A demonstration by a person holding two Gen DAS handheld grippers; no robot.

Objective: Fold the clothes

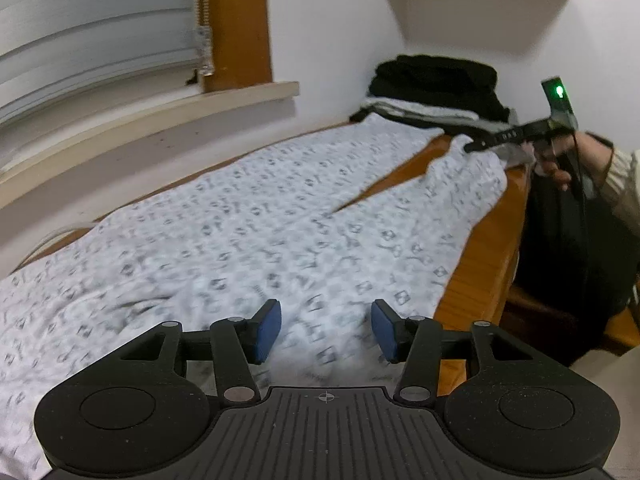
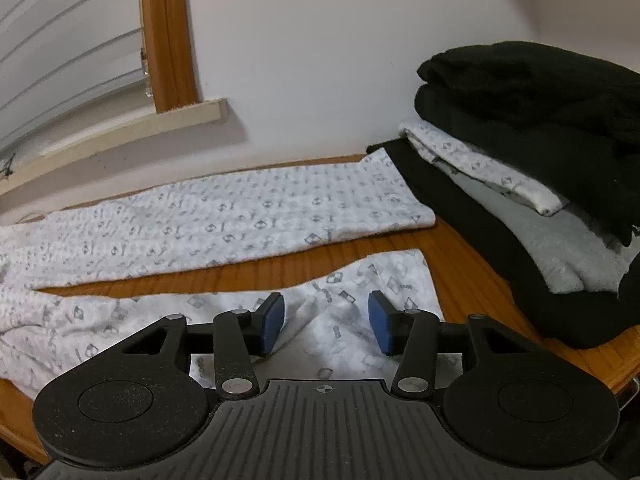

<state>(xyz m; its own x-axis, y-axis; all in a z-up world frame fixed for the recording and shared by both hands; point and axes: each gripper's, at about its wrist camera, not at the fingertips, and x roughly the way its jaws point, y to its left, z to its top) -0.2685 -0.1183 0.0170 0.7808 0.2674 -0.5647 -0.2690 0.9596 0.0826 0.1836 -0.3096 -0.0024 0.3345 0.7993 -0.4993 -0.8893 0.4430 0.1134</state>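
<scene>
White patterned fleece trousers (image 2: 224, 216) lie spread, unfolded, on the wooden worktop (image 2: 460, 248) beside a stack of folded clothes (image 2: 520, 128), with left hand-held gripper (image 1: 326, 330) and right hand-held gripper (image 2: 326, 322) both parted, holding nothing.

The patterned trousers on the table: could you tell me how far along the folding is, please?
Done: a stack of folded clothes sits at the table's far end by the wall. In hand: the patterned trousers lie spread flat, legs apart, with no fold visible. The left gripper and right gripper are both open above the fabric, gripping nothing. Left: folding the trousers and adding them to the stack.
</scene>
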